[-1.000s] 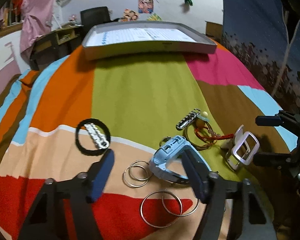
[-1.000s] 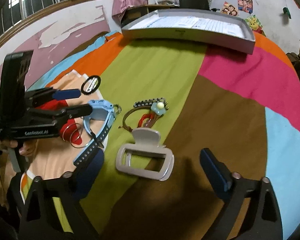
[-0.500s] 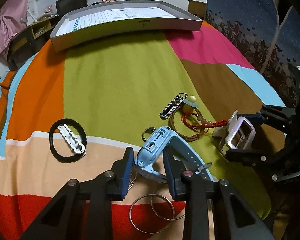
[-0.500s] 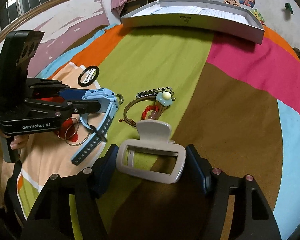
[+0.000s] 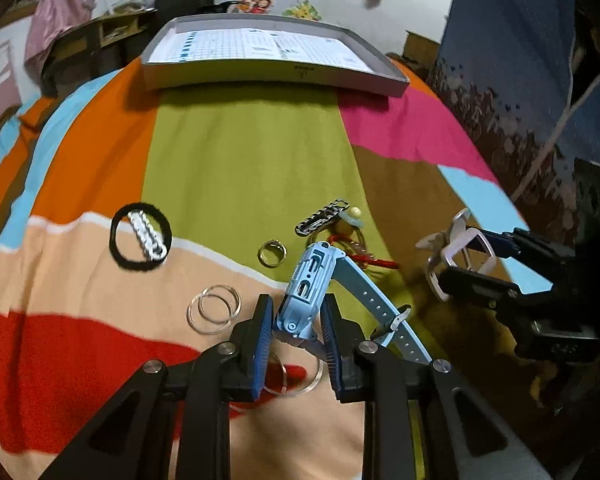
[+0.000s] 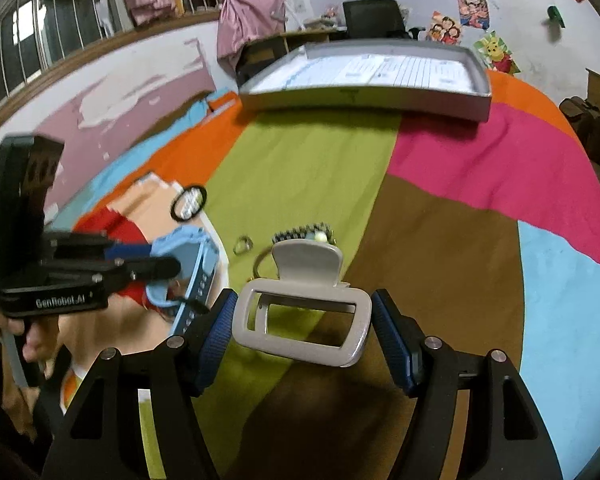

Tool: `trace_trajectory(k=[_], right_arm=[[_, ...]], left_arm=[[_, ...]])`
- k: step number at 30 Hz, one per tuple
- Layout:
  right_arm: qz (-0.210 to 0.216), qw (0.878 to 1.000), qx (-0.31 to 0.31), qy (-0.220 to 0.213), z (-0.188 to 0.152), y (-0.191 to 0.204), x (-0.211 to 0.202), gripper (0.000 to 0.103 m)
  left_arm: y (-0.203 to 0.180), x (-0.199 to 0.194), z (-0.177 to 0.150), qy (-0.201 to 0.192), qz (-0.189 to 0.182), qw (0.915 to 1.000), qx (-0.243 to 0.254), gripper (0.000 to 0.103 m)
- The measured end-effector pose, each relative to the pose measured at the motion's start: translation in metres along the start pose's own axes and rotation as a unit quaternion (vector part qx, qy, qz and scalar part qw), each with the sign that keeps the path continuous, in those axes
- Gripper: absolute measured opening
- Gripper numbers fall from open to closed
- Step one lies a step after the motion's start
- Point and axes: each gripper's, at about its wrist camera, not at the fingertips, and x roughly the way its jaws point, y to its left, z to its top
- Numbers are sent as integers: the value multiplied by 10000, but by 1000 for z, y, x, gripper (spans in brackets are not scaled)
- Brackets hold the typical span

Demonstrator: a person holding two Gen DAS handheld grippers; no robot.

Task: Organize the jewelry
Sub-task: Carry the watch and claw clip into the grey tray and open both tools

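- Gripping the blue watch (image 5: 309, 292) by its case, the left tool (image 5: 296, 344) has its two pads pressed against the case sides, lifted above the bed (image 5: 240, 152) near the front edge; the strap trails loose to the right with its buckle hanging.
- Judging by its look, the watch is light, with a hard case and a bendy strap; the case is the sound place to hold, since the strap would flop and slide out of a pinch.
- The right tool (image 6: 302, 320) pinches the grey hair claw (image 6: 300, 312) across the two short ends of its open frame, held off the bed near the front edge, its lever end pointing toward the far edge.
- The claw is probably stiff, smooth plastic and light; a squeeze on the frame ends suits it, while pressure on the lever end would likely spring it open and a hard squeeze could crack the thin frame.
- The grey tray (image 5: 276, 76) sits at the far edge of the bed, well apart from both held pieces, and looks the likely place for them.
- Left lying on the bed are a black hair tie with a white clip (image 5: 141, 236), a small ring (image 5: 272, 254), thin hoops (image 5: 214, 308) and a tangle of a patterned clip and beaded cord (image 5: 340, 224); the hoops look thin, slippery and hard to lift from soft cloth.
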Motion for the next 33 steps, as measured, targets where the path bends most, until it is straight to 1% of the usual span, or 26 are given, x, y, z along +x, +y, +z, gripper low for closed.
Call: trace_trajectory(k=[1,4,7,8,9,11,13,14,16,17,20,24,26,29,33], right_arm=[[24,10000,20,-79,1,-1,-3,63],[41,9994,15,-355,6,-2,-10,63],[115,9988,110,-470,26,-8,-11,63],[101,9986,94,-513,33,-10,-11,63],[64,9980,16,-629,50,-13,-11,63],[-41,9968,-132,-790,74,-17,-9,63],[-149,9944,-206,-1028,112,-24,-4,63],[-168,9934,-198,-1116,125,-27,-4,63],[-286,9901,-200,-1358,160,-37,8,63],[-366,9891,-215,-1412,175,-41,15,63],[-545,9887,-206,-1382,205,-53,43,63],[-716,9903,-220,-1169,221,-62,82,63],[-756,9920,-163,-1002,223,-69,102,63],[-790,9935,-81,-812,215,-77,120,63],[-861,9935,-141,-730,210,-77,132,63]], left_arm=[[0,-4,0,-35,-28,10000,-87,23],[-3,-14,8,-185,21,9997,-134,23],[-3,-28,30,-377,153,9990,-186,23],[-1,-33,45,-412,208,9987,-198,23],[0,-37,56,-443,261,9985,-171,23],[1,-44,92,-505,504,9974,-27,23],[6,-47,132,-588,521,9969,-40,23],[8,-48,146,-668,543,9963,-40,23],[12,-44,185,-983,642,9931,-12,23],[14,-40,198,-1089,691,9916,0,23],[24,-20,227,-1265,708,9894,-112,23],[41,26,247,-1103,775,9902,-376,23],[45,47,251,-999,849,9905,-418,23],[53,76,251,-831,929,9912,-450,23],[62,97,250,-667,806,9926,-623,21]])
